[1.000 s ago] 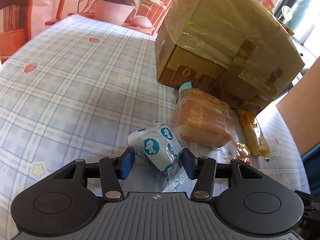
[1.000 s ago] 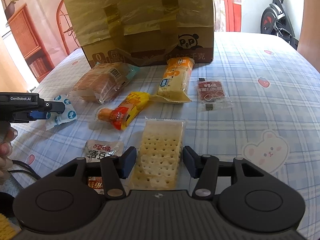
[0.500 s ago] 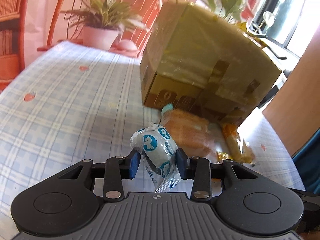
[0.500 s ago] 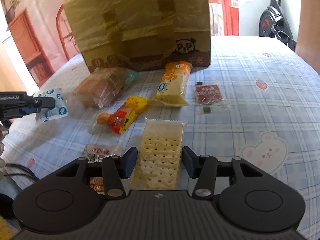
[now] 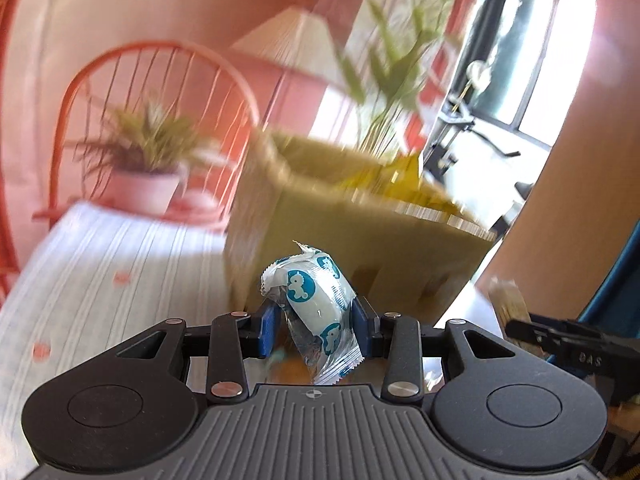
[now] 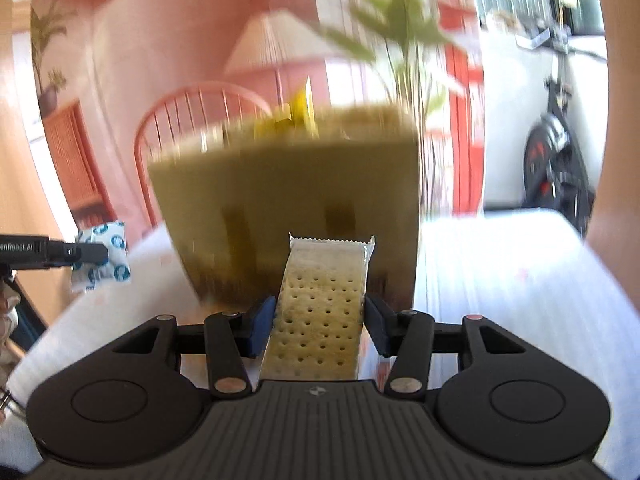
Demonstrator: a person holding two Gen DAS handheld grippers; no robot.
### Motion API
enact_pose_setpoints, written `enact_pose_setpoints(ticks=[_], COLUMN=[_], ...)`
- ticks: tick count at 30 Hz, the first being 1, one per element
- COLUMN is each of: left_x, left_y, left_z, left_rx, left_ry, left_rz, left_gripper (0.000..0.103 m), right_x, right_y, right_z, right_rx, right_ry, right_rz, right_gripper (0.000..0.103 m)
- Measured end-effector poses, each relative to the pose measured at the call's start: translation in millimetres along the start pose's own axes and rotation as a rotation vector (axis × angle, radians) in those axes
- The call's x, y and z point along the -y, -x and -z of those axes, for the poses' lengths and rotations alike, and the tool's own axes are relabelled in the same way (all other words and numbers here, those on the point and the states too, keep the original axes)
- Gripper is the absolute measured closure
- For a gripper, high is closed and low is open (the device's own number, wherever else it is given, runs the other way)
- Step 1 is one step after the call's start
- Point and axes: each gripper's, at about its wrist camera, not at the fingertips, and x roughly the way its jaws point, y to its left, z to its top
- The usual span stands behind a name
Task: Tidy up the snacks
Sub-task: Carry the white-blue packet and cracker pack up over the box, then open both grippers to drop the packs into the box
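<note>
My left gripper [image 5: 314, 330] is shut on a small white snack packet with blue seahorse prints [image 5: 314, 304], held up off the table in front of the open cardboard box [image 5: 340, 216]. My right gripper [image 6: 318, 326] is shut on a clear-wrapped cracker pack [image 6: 320, 312], also lifted, its far end pointing at the cardboard box [image 6: 288, 196]. In the right wrist view the left gripper [image 6: 90, 254] shows at the left edge with the seahorse packet [image 6: 106, 254] in it. Both views are blurred by motion.
The table has a blue-checked cloth [image 5: 112, 272]. Behind it stand an orange chair [image 5: 156, 92], a potted plant [image 5: 144, 176] and a lamp [image 6: 276, 44]. An exercise bike [image 6: 560, 160] is at the right. Another wrapped snack [image 5: 508, 300] lies near the box.
Both grippers have risen from the table with their snacks, so the box top now shows. The left jaws closed onto the seahorse packet a second ago. The other snacks have dropped out of view.
</note>
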Motion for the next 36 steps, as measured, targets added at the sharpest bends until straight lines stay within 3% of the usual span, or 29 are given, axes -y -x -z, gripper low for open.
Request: enact_pose_setpoints(ticks=[6, 14, 21, 30, 32, 34, 36], left_x=[21.8, 39.9, 40.8, 31.3, 31.2, 31.8, 33.0], left_y=[-10.7, -45.8, -88.6, -127.3, -129.4, -128.1, -123.0], left_z=[-45.0, -95.1, -116.6, -111.0, -110.0, -112.7, -115.4], left_rx=[0.071, 0.099, 0.057, -0.033, -0.025, -0.014, -0.002], left_ry=[-0.056, -0.12, -0.166, -0.175, -0.181, -0.185, -0.188], left_rz=[0.023, 0.0, -0.023, -0.032, -0.041, -0.035, -0.032], left_gripper=[0.062, 0.062, 0.062, 0.06, 0.055, 0.043, 0.041], right_x=[4.3, 17.4, 34.2, 52.2, 52.0, 51.5, 51.2], right_y=[-10.7, -53.1, -94.4, -128.0, -131.4, -131.6, -130.3], right_z=[-61.4, -108.0, -122.0, -118.0, -115.5, -113.7, -113.6], right_rx=[0.128, 0.187, 0.187, 0.14, 0.13, 0.13, 0.131], right_ry=[0.03, 0.019, 0.02, 0.008, 0.01, 0.01, 0.009], right_rz=[0.0, -0.014, -0.016, -0.003, 0.004, 0.011, 0.018], right_gripper=[0.052, 0.052, 0.052, 0.051, 0.049, 0.049, 0.049])
